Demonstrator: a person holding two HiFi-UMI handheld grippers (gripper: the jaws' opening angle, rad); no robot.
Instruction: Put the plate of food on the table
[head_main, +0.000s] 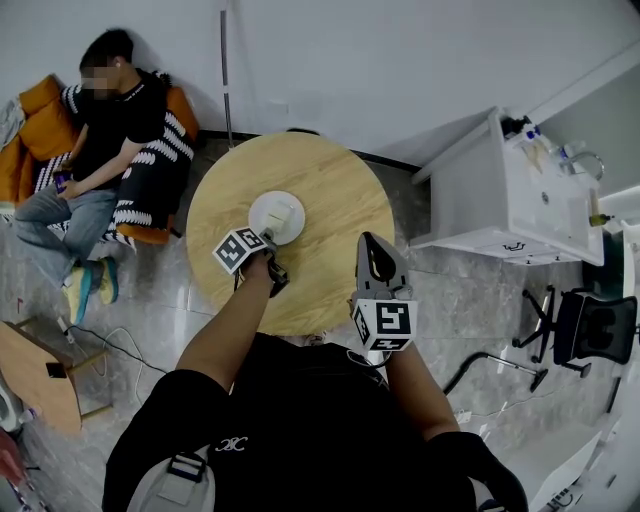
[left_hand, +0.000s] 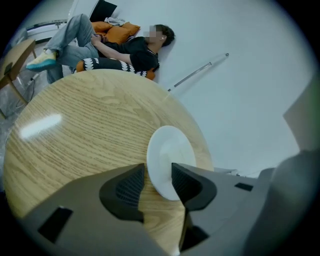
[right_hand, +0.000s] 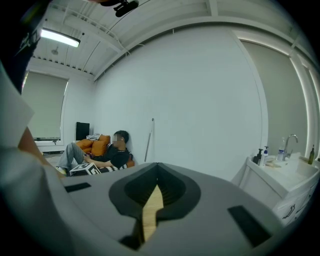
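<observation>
**Head view.** The round wooden desk (head_main: 335, 190) carries the white plate (head_main: 277, 216). The plate lies flat, a little toward 9 o'clock from the desk's centre. A pale patch at the plate's middle is too small to identify. Your left claw (head_main: 264, 242) reaches in from 6 o'clock and ends at the plate's near rim. Your right claw (head_main: 372, 246) sits above the desk's edge at about 4 o'clock from the plate, apart from it.

**Left gripper view.** The jaws of your left claw (left_hand: 158, 171) stand apart. The near rim of the plate (left_hand: 169, 152) shows in the gap between them, and the plate rests on the desk (left_hand: 85, 135). A strip of wood shows between the rim and the pad at 9 o'clock, so the plate is not clamped.

**Right gripper view.** The jaws of your right claw (right_hand: 157, 165) meet at their tips and hold nothing. Only a sliver of desk wood shows through the slit below the tips.

**Surroundings, head view.**
- A seated person (head_main: 110, 130) rests against the wall at 10 o'clock from the desk, on orange cushions (head_main: 40, 125).
- A thin rod (head_main: 226, 70) leans on the wall at 12 o'clock.
- A white cabinet (head_main: 500, 200) with a sink stands at 3 o'clock.
- A black chair (head_main: 592, 325) stands at 4 o'clock.
</observation>
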